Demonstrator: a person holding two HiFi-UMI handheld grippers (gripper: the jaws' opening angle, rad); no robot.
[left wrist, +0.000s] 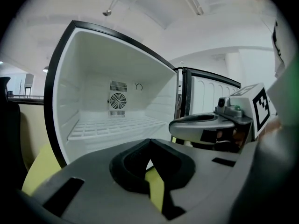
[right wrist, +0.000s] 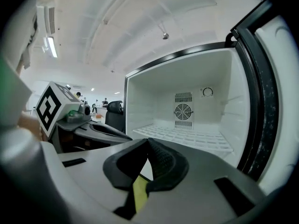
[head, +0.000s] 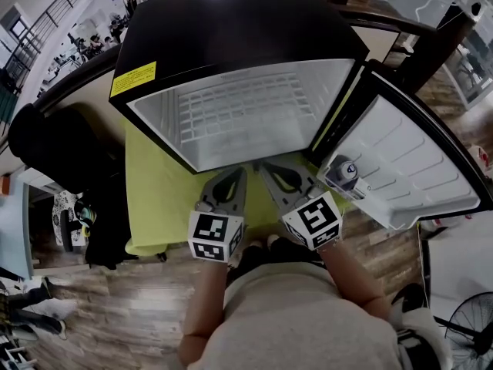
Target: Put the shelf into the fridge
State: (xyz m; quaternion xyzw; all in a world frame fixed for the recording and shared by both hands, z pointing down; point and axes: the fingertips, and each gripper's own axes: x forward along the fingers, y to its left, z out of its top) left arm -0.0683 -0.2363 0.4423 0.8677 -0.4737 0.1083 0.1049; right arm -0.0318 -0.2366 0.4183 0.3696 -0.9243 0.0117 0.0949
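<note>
Shelf (head: 245,108): white grid, already lying flat inside fridge (head: 231,29), at 12 o'clock from both tongs. Prob light, stiff, a bit slippery. Best hold is the front edge bar, one tong each side. Left gripper (head: 232,174) & right gripper (head: 268,169): jaws together, empty, just outside the opening. Door (head: 408,160) is open at 3 o'clock.

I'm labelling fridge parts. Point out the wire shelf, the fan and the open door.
wire shelf (left wrist: 112,127): left gripper view, middle of its grid.
fan (left wrist: 117,99): left gripper view, centre of its grille.
open door (head: 408,168): head view, white inner panel.
</note>
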